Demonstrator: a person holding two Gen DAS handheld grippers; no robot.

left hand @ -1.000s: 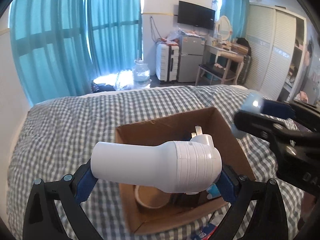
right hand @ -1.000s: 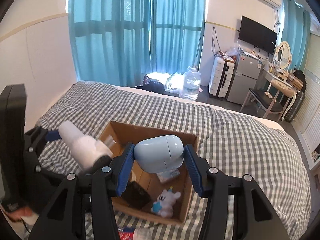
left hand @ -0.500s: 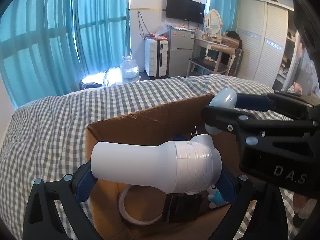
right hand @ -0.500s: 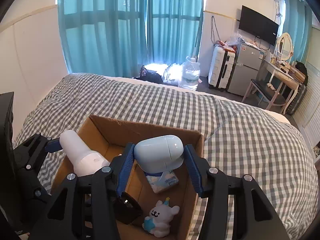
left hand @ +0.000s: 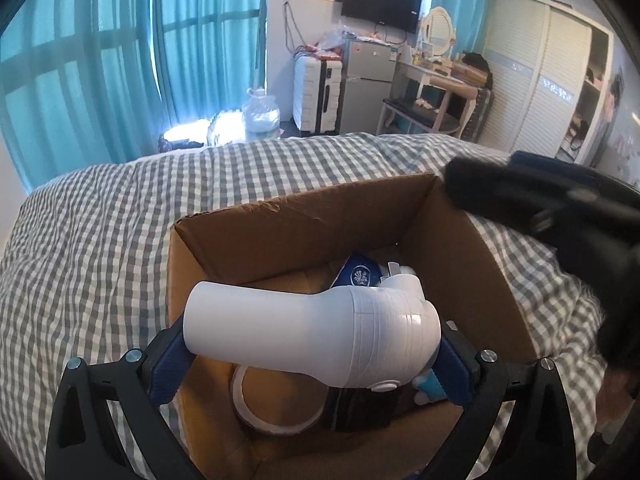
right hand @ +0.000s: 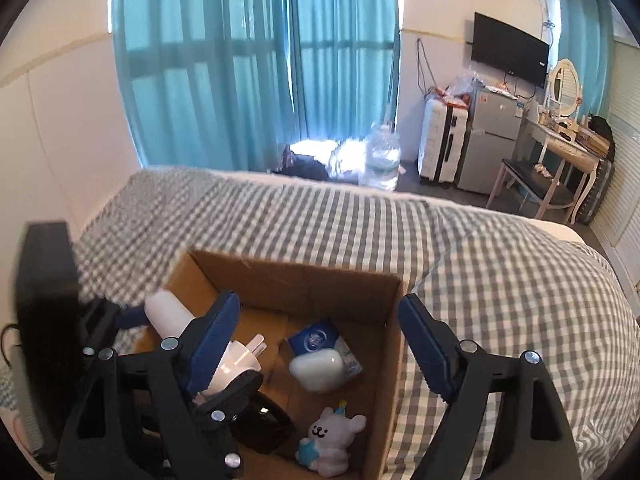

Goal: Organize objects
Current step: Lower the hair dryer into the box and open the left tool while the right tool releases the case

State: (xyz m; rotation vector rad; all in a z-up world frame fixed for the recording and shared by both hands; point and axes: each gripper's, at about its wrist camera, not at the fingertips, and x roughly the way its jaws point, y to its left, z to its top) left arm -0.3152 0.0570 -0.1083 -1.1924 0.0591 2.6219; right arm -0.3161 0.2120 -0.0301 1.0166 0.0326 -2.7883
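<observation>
Lying crosswise, hair dryer (left hand: pixel 312 332) nozzle leftward

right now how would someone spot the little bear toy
Find the open cardboard box on the checked bed. In its near corner, below the pale blue pod, lies the bear toy: the only plush thing, white with a blue bib.

Tight inside the cardboard box (right hand: pixel 304 284): tape roll (left hand: pixel 276 404) at near-left corner, plush bear (right hand: pixel 332 440) near-right, tissue pack (right hand: pixel 314 340) by far wall.
</observation>
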